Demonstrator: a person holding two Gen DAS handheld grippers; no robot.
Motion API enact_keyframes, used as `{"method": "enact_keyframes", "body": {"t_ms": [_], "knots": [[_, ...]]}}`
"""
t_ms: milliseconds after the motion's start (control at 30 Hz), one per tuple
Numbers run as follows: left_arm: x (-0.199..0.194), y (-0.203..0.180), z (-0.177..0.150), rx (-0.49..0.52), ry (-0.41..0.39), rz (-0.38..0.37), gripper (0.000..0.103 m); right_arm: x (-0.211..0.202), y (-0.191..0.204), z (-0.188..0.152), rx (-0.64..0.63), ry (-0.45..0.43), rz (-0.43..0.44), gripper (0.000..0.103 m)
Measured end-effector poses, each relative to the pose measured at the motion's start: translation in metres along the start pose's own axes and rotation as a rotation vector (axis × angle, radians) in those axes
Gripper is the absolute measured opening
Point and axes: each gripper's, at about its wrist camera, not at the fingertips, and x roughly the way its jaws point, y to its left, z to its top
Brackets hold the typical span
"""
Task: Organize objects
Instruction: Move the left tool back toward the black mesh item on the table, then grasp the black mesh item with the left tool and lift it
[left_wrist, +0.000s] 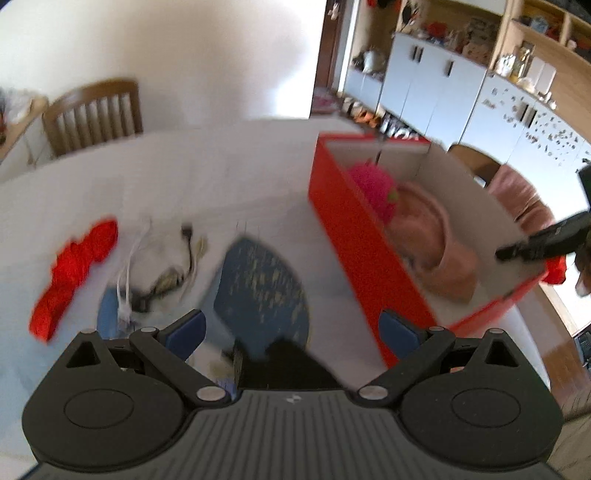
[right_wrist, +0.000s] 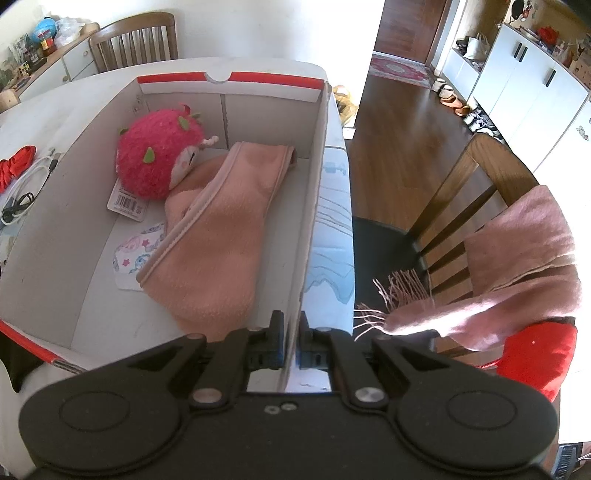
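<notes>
A red cardboard box (left_wrist: 351, 236) stands open on the white table (left_wrist: 184, 177). It holds a pink plush toy (right_wrist: 159, 155), a folded pink fleece (right_wrist: 218, 236) and a small printed packet (right_wrist: 135, 258). My right gripper (right_wrist: 291, 343) is shut on the box's near right wall (right_wrist: 310, 206). My left gripper (left_wrist: 291, 328) is open above a blue patterned flat item (left_wrist: 262, 284) on the table, left of the box. A red cloth (left_wrist: 74, 273) and a tangle of cables (left_wrist: 162, 266) lie further left. The left view is blurred.
A wooden chair (right_wrist: 476, 199) draped with a pink fringed scarf (right_wrist: 524, 266) stands right of the table. Another chair (left_wrist: 92, 114) is at the far side. White cabinets (left_wrist: 436, 88) and wooden floor (right_wrist: 402, 147) lie beyond.
</notes>
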Motion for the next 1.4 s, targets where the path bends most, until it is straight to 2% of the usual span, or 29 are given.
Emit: {"method": "enact_keyframes", "body": {"t_ms": [167,367,500,633,700,833,867,933,1067,1200,1400], "knots": [[0.018,-0.002,-0.029,0.008,0.066,0.029,0.1,0.0,0.0,0.001,-0.002,0.002,-0.003,0.005],[0.028,-0.014,-0.052,0.071,0.061,0.088,0.1,0.001,0.0,0.001,-0.002,0.006,-0.005,0.005],[0.033,-0.015,-0.061,0.067,0.066,0.128,0.097,0.002,0.0,0.001,-0.004,0.008,-0.006,0.005],[0.036,-0.012,-0.064,0.064,0.067,0.165,0.078,0.002,0.001,0.0,-0.008,0.009,-0.008,0.005],[0.039,-0.01,-0.065,0.061,0.08,0.193,0.063,0.002,0.001,-0.001,-0.012,0.009,-0.01,0.005],[0.042,-0.007,-0.067,0.06,0.089,0.227,0.053,0.002,0.001,-0.001,-0.015,0.01,-0.01,0.005],[0.042,-0.007,-0.066,0.058,0.086,0.233,0.045,0.002,0.0,-0.001,-0.016,0.01,-0.009,0.005],[0.039,-0.004,-0.064,0.04,0.081,0.222,0.036,0.002,0.0,-0.001,-0.016,0.01,-0.01,0.005],[0.034,-0.005,-0.059,0.03,0.076,0.198,0.012,0.002,0.001,-0.001,-0.014,0.009,-0.01,0.005],[0.024,-0.008,-0.053,0.041,0.051,0.161,0.003,0.003,0.0,-0.001,-0.016,0.009,-0.011,0.005],[-0.003,-0.015,-0.032,0.042,-0.036,0.081,0.003,0.003,0.001,0.0,-0.016,0.009,-0.011,0.005]]}}
